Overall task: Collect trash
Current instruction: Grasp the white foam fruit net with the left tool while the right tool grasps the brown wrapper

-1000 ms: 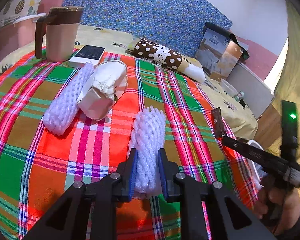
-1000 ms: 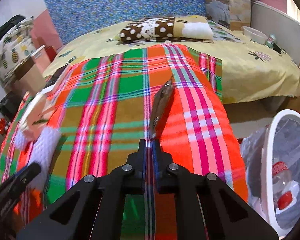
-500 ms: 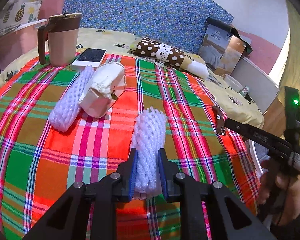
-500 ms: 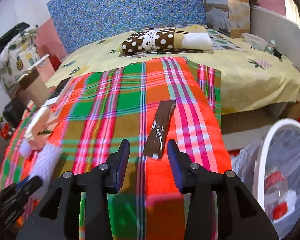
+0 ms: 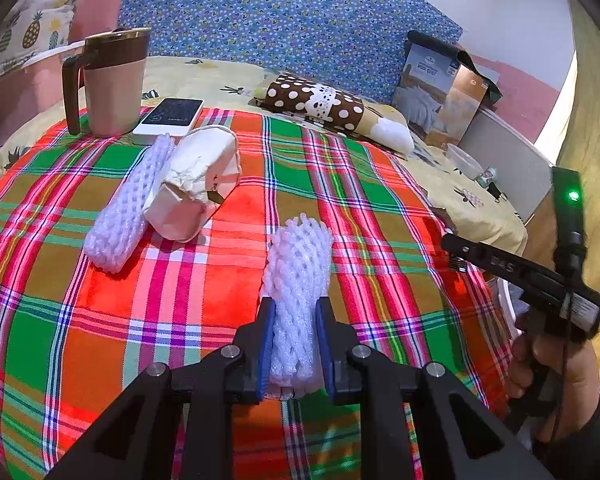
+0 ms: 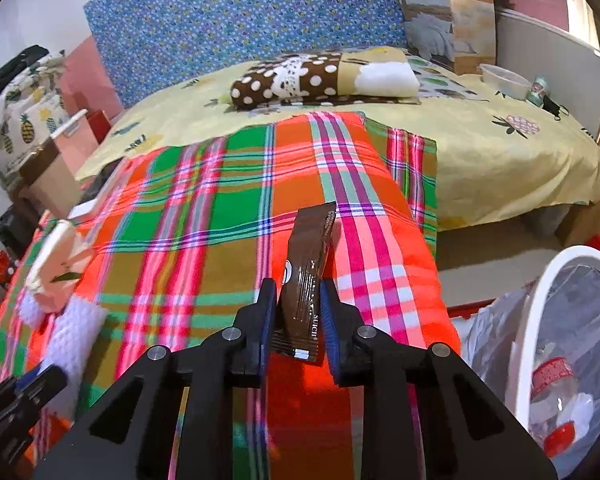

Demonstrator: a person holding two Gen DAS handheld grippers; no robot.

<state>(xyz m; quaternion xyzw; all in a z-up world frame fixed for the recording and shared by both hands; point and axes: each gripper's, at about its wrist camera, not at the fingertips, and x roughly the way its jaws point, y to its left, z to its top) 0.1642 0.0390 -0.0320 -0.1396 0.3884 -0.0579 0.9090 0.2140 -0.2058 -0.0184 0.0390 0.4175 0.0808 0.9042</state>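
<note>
- Left gripper (image 5: 295, 340) pinches a white foam net sleeve (image 5: 298, 280) on the plaid cloth (image 5: 180, 292).
- Right gripper (image 6: 299, 320), jaws partly apart, brackets a brown sachet (image 6: 306, 276); whether it grips, I cannot tell.

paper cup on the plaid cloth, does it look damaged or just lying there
Damaged. The white paper cup lies tipped on its side on the plaid cloth, its wall crumpled and its rim bent out of round, against a white foam fruit net. Nothing spilled shows around it.
</note>
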